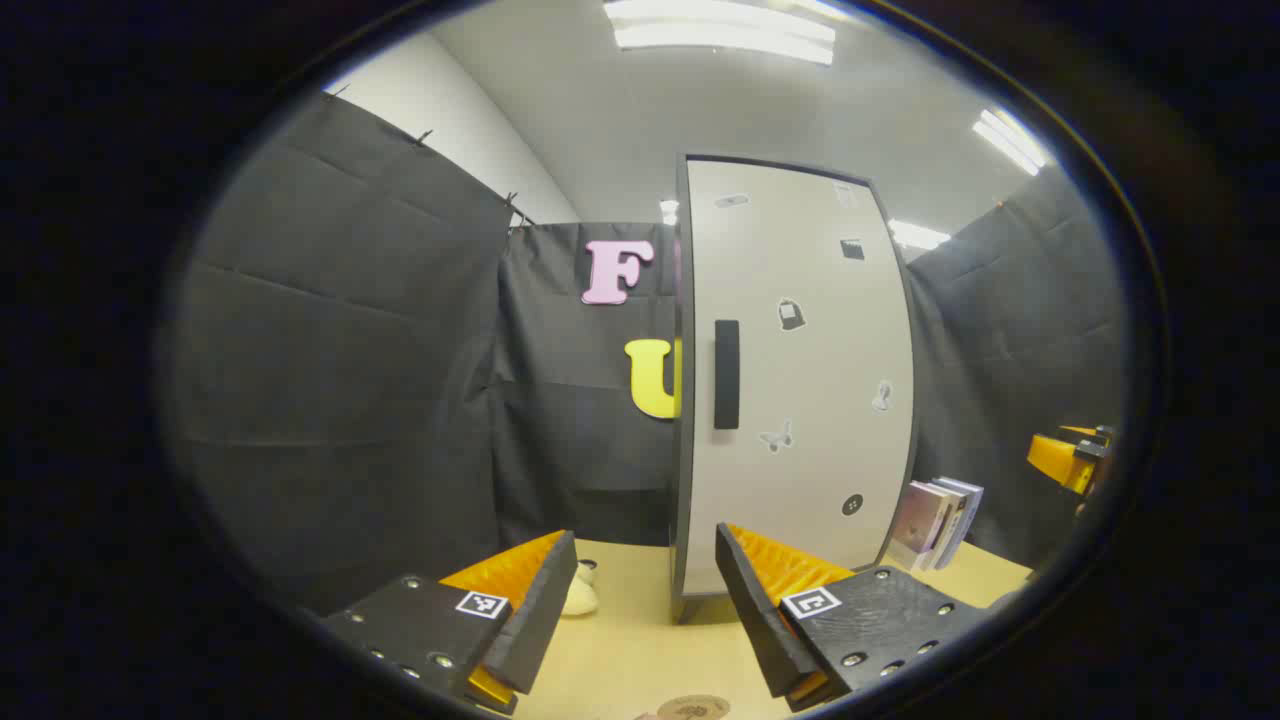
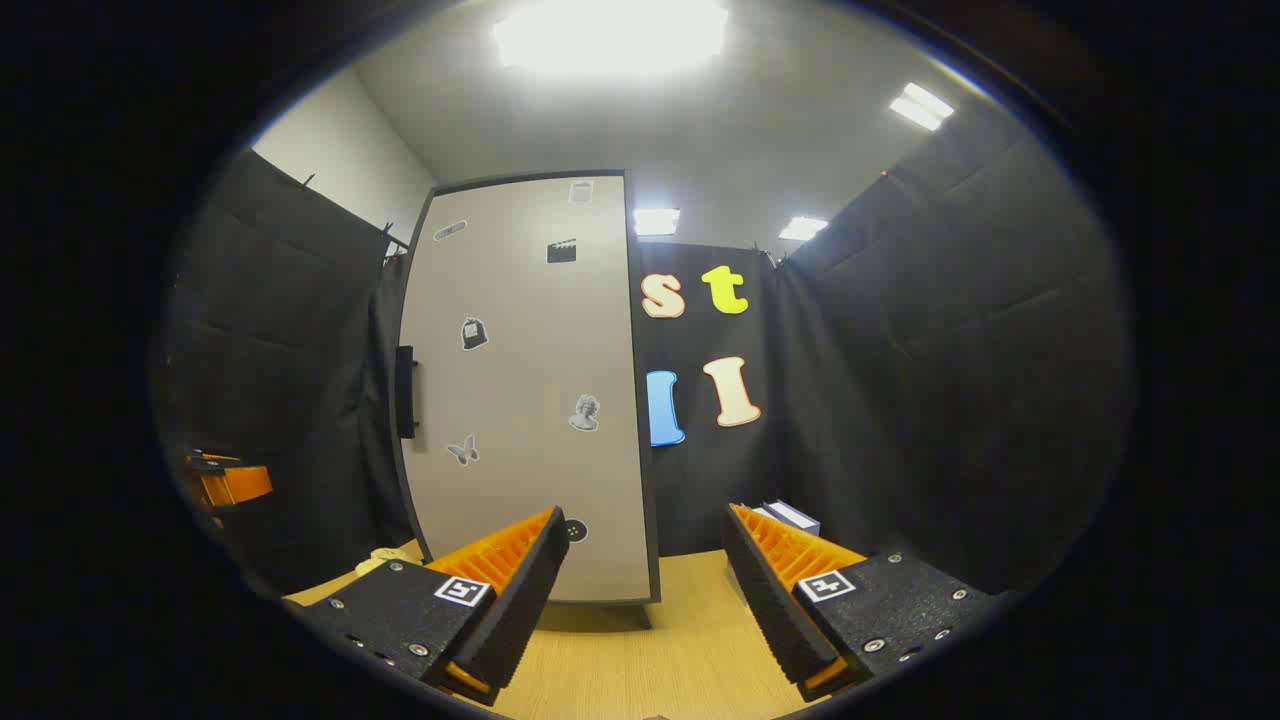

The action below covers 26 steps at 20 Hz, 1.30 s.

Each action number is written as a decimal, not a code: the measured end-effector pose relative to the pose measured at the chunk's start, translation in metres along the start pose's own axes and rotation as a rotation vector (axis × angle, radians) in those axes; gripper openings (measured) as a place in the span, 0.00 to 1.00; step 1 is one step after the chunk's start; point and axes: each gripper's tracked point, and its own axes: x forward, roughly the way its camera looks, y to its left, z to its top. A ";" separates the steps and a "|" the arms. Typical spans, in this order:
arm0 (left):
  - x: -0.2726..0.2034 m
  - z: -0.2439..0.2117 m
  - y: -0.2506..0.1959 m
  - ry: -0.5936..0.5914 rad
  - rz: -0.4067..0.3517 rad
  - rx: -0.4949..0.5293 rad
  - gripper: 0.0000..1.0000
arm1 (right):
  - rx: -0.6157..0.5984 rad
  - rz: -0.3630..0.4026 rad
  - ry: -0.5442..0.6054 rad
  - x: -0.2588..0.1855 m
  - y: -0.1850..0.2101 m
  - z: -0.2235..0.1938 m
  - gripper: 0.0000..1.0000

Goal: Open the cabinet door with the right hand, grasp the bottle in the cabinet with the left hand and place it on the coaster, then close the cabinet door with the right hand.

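1. Basically nothing is done yet: the cabinet door (image 1: 795, 380) sits flush in both views, so all three steps (open, move the bottle, close) are still ahead of you.
2. Your right gripper (image 2: 640, 560) has its fingers spread wide with nothing between them. It faces the door from the hinge side and is well apart from it.
3. The door handle (image 2: 405, 392) is on the door's far-left edge in the right gripper view, so my read is you need to swing the right hand across before you can pull.
4. Your left gripper (image 1: 645, 585) is likewise spread and empty. It hangs over the table (image 1: 630, 640) just in front of the cabinet's near-left corner, with the handle above and ahead of it.
5. The bottle is presumably inside behind the closed door; I can't confirm it's there.
6. The coaster (image 1: 693, 708) looks like the round tan disc at the table's near edge, just below the left fingers. It's partly cut off, so treat that as a guess.
7. Writing: the door carries small stickers (image 1: 790, 313) — butterfly, clapperboard, a bust, a bag shape — with no legible text. The books (image 1: 940, 520) standing beside the cabinet on the right show spines too small to read. No brand is visible anywhere.
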 end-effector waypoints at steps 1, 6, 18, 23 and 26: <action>0.000 0.001 0.000 -0.003 0.002 0.004 0.83 | 0.001 0.002 0.001 0.001 0.000 -0.001 0.93; 0.003 0.006 0.004 -0.019 0.020 0.012 0.87 | -0.001 0.009 0.003 0.003 0.004 -0.001 0.96; 0.001 0.013 0.011 -0.052 0.050 0.027 0.87 | 0.006 0.050 0.005 0.009 0.023 -0.002 0.96; -0.001 0.010 0.012 -0.059 0.073 0.027 0.87 | 0.010 0.080 0.002 0.013 0.035 -0.001 0.96; -0.001 0.007 0.014 -0.066 0.097 0.026 0.87 | 0.011 0.113 -0.006 0.020 0.050 0.005 0.96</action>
